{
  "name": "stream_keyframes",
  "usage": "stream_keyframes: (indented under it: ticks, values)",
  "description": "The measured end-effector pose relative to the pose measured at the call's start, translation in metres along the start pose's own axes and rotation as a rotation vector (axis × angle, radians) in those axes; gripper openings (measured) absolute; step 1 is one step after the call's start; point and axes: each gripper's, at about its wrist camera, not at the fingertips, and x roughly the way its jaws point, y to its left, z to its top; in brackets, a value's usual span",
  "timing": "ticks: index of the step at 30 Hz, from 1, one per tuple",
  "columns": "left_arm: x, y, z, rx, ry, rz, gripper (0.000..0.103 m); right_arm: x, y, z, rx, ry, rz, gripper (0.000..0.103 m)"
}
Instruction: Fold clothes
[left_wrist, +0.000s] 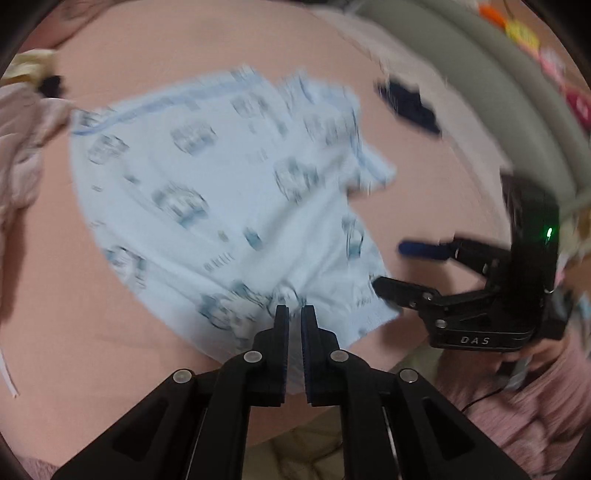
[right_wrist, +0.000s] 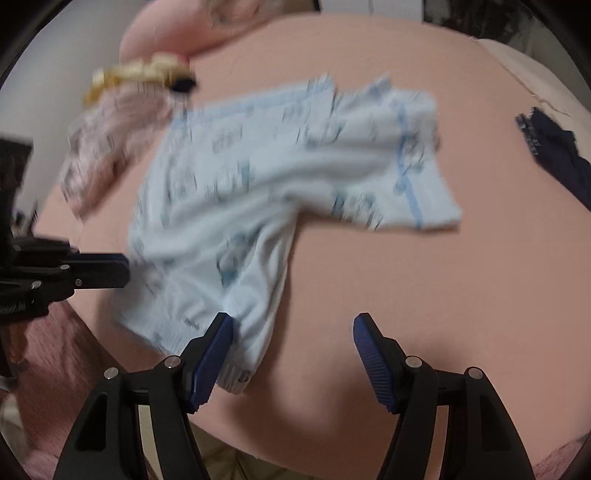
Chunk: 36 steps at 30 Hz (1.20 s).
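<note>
The left gripper (left_wrist: 294, 314) pinches the waistband of the light-blue shorts (left_wrist: 221, 192); their legs trail away from it. The right gripper (right_wrist: 293, 332) gapes empty, 1 pad touching the hem beside it.

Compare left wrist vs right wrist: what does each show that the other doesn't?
Left wrist only: the left gripper nearly shut, pinching the near edge of the light blue printed shorts; the right gripper's body with its green LED; a grey-green padded edge.

Right wrist only: the right gripper wide open, its left finger touching the shorts' waistband, the right one over bare sheet; a grey wall.

Both: the shorts, the pink bed sheet, a dark navy garment, a pink garment, each other's gripper.
</note>
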Motion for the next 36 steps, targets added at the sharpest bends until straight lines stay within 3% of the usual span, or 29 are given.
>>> stream_keyframes:
  ticks: [2,5,10,12,15,19,23,27,32,34,36]
  values:
    - [0.007,0.01,-0.013,0.022,0.036,0.051,0.007,0.003,-0.005,-0.007,0.0,0.002,-0.013,0.067]
    - [-0.011,0.019,-0.013,-0.022,-0.006,-0.007,0.007,-0.01,-0.026,-0.014,0.075,-0.011,0.047,0.067]
    - [-0.032,-0.02,0.035,0.132,-0.136,-0.042,0.007,-0.034,-0.077,0.003,0.188,-0.088,-0.05,0.067]
    - [-0.019,-0.05,0.064,0.207,-0.154,-0.028,0.007,-0.038,-0.096,0.011,0.228,-0.104,-0.085,0.067]
    - [0.022,-0.095,0.111,0.289,-0.124,0.017,0.007,-0.041,-0.117,0.017,0.284,-0.124,-0.045,0.067]
    - [0.068,-0.129,0.145,0.381,-0.074,0.087,0.007,-0.035,-0.15,0.02,0.343,-0.129,-0.06,0.067]
    - [0.101,-0.142,0.161,0.396,-0.012,0.118,0.007,-0.035,-0.182,0.021,0.418,-0.14,-0.05,0.067]
    - [0.113,-0.14,0.161,0.427,-0.033,0.146,0.007,-0.03,-0.194,0.014,0.414,-0.111,-0.043,0.067]
    - [0.095,-0.119,0.169,0.323,-0.03,0.016,0.008,-0.021,-0.199,0.011,0.397,-0.078,-0.053,0.067]
    - [0.089,-0.119,0.169,0.348,-0.062,0.023,0.012,-0.021,-0.2,0.009,0.406,-0.087,-0.048,0.067]
    - [0.096,-0.121,0.171,0.372,-0.055,0.043,0.03,-0.022,-0.201,0.006,0.429,-0.097,-0.026,0.068]
